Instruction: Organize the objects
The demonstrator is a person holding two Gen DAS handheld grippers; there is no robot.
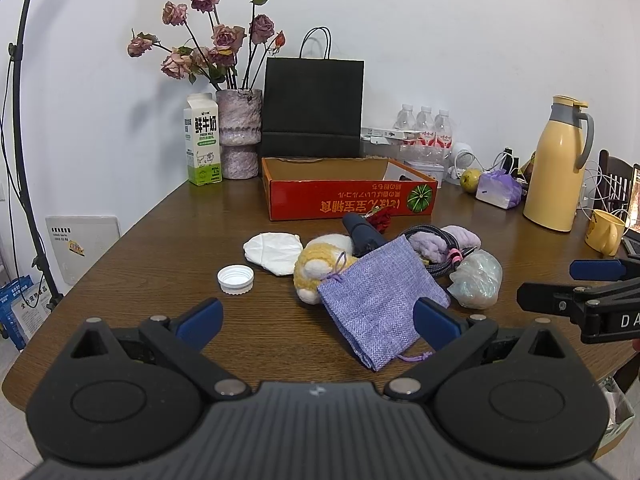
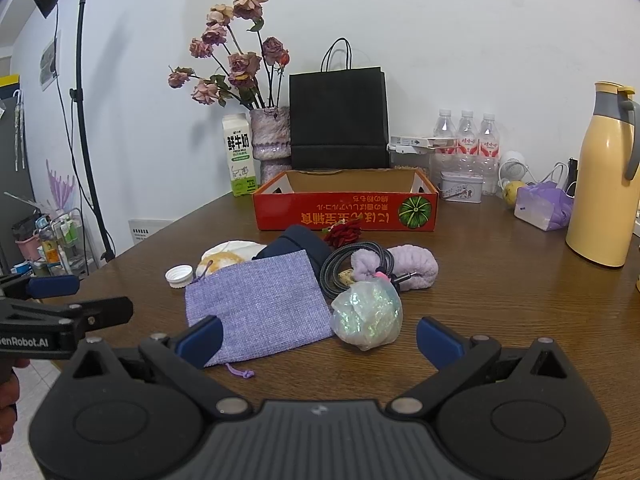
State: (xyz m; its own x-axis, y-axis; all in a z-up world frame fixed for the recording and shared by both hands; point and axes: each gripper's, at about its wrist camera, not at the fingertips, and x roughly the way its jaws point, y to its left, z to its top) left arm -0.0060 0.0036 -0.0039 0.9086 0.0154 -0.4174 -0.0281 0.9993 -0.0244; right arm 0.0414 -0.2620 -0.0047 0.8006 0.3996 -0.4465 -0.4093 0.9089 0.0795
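Left gripper [image 1: 318, 318]: jaws spread wide, nothing between blue pads [image 1: 200, 317], level, pointing forward. Right gripper [image 2: 318, 338]: jaws likewise wide apart, nothing held, level. Grippers side by side, apart, each visible at edge of other's view. Bare hand [image 2: 8, 400] partly visible behind left gripper.

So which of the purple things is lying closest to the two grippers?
The flat lilac woven drawstring pouch; the fluffy lilac headband lies farther back.

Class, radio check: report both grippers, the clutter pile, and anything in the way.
Left gripper open, empty. Right gripper open, empty. Purple pouch lies on the table, overlapping the pile; red box behind it. Nothing blocking.
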